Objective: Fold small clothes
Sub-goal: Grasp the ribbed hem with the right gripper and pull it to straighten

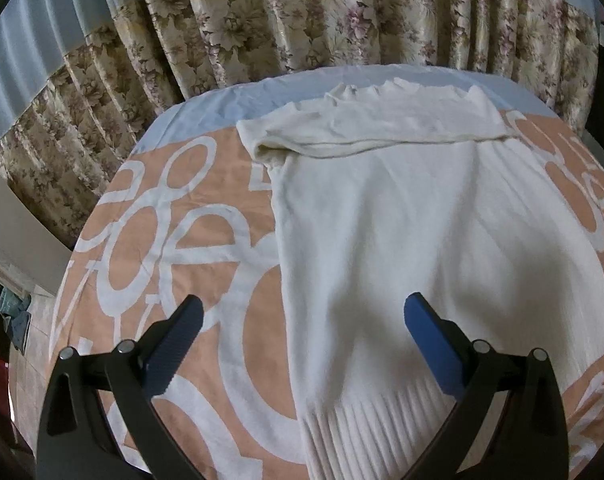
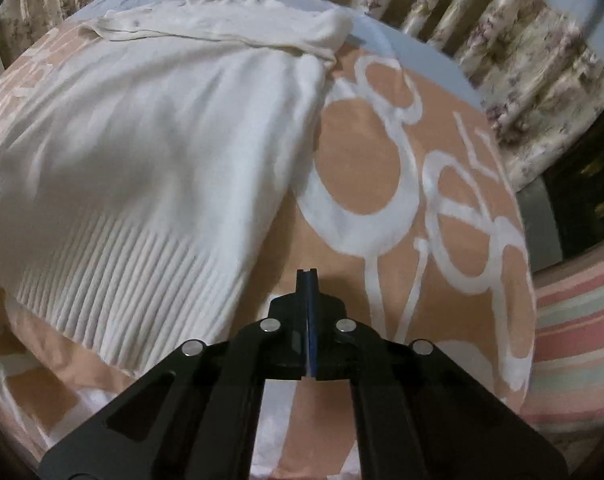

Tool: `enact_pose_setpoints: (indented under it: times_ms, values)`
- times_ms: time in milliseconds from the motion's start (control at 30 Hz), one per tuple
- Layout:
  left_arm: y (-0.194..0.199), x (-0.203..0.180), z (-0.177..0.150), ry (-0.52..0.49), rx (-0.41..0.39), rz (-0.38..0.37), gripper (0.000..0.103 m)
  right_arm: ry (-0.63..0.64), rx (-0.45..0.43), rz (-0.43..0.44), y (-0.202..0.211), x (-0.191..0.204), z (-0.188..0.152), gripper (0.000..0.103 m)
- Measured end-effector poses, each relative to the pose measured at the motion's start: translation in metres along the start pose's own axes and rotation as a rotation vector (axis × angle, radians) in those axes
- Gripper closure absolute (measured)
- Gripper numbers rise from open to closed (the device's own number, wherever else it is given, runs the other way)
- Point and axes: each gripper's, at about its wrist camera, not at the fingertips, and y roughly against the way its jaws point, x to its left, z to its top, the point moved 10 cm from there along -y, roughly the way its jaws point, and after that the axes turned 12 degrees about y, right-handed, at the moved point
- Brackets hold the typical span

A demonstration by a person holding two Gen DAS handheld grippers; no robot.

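A peach bedspread [image 1: 190, 248] with large white looping letters lies under and ahead of the claw, its pale blue edge at the far side. Beyond it hang floral curtains [image 1: 302, 12] in beige with mauve blooms, flanked by plain blue panels. To the claw's right, in the right wrist view, sits a pink and white striped cloth [image 2: 574, 344].

Floral curtains [image 1: 322, 12] behind bed; peach-and-white patterned bedspread [image 1: 174, 240]; striped pink bedding [image 2: 578, 340] at right; dim light.
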Motion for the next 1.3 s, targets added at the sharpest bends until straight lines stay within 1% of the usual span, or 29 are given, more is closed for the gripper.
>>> enact_pose_setpoints:
  times_ms: [67,133,167,200,233,267,333,400,433,467,500,533,633,700,767,833,900,967,1033,1133,1200,1300]
  values:
    - [0.000,-0.001,-0.005,0.002,0.018,-0.013,0.002,-0.037,-0.029,0.035,0.004,-0.004,0.000,0.101]
    - [0.003,-0.001,-0.013,0.009,0.046,-0.045,0.002,-0.090,-0.079,0.096,0.013,-0.005,0.004,0.086]
    - [0.005,-0.001,-0.016,0.008,0.053,-0.054,0.002,-0.106,-0.092,0.122,0.016,-0.005,0.005,0.071]
    - [0.008,0.001,-0.020,0.005,0.057,-0.056,0.002,-0.113,-0.106,0.149,0.020,-0.002,0.006,0.061]
    - [0.011,0.001,-0.024,0.002,0.058,-0.055,0.002,-0.113,-0.110,0.161,0.020,0.003,0.011,0.059]
    - [0.014,0.003,-0.029,-0.003,0.064,-0.057,0.002,-0.115,-0.114,0.197,0.021,0.009,0.012,0.059]
    - [0.017,0.005,-0.037,-0.004,0.072,-0.058,0.002,-0.122,-0.104,0.233,0.020,0.022,0.014,0.059]
    - [0.018,0.009,-0.045,-0.007,0.080,-0.052,0.002,-0.113,-0.068,0.233,0.011,0.029,0.010,0.059]
    - [0.017,0.009,-0.047,-0.007,0.083,-0.048,0.002,-0.113,-0.052,0.245,0.007,0.032,0.008,0.060]
    - [0.016,0.010,-0.049,-0.006,0.086,-0.044,0.002,-0.120,-0.036,0.279,0.002,0.039,0.005,0.068]
    - [0.015,0.011,-0.050,-0.002,0.089,-0.041,0.002,-0.124,-0.037,0.301,-0.001,0.041,0.005,0.091]
    - [0.015,0.011,-0.051,0.002,0.091,-0.045,0.002,-0.125,-0.043,0.316,0.000,0.044,0.005,0.095]
    - [0.016,0.010,-0.050,0.008,0.091,-0.055,0.002,-0.083,-0.090,0.294,0.016,0.047,0.008,0.096]
    - [0.019,0.013,-0.049,0.003,0.083,-0.049,0.002,-0.072,-0.102,0.260,0.026,0.037,0.006,0.096]
    - [0.019,0.016,-0.049,0.002,0.082,-0.045,0.002,-0.086,-0.089,0.253,0.028,0.027,-0.001,0.096]
    - [0.016,0.017,-0.053,0.008,0.097,-0.049,0.002,-0.107,-0.052,0.250,0.020,0.020,-0.010,0.096]
    - [0.014,0.016,-0.057,0.014,0.116,-0.059,0.002,-0.109,-0.033,0.259,0.013,0.022,-0.013,0.094]
    - [0.013,0.011,-0.064,0.013,0.141,-0.088,0.002,-0.117,-0.050,0.268,0.016,0.024,-0.011,0.091]
    - [0.012,0.005,-0.070,0.012,0.164,-0.121,0.002,-0.144,-0.082,0.280,0.019,0.021,-0.006,0.084]
    - [0.010,-0.007,-0.081,0.024,0.211,-0.178,0.002,-0.134,-0.099,0.246,0.022,0.020,-0.001,0.083]
    - [0.009,-0.014,-0.089,0.038,0.244,-0.211,0.002,-0.125,-0.109,0.245,0.023,0.023,0.002,0.082]
    - [0.004,-0.018,-0.101,0.044,0.305,-0.209,0.002,-0.114,-0.110,0.247,0.023,0.027,0.004,0.078]
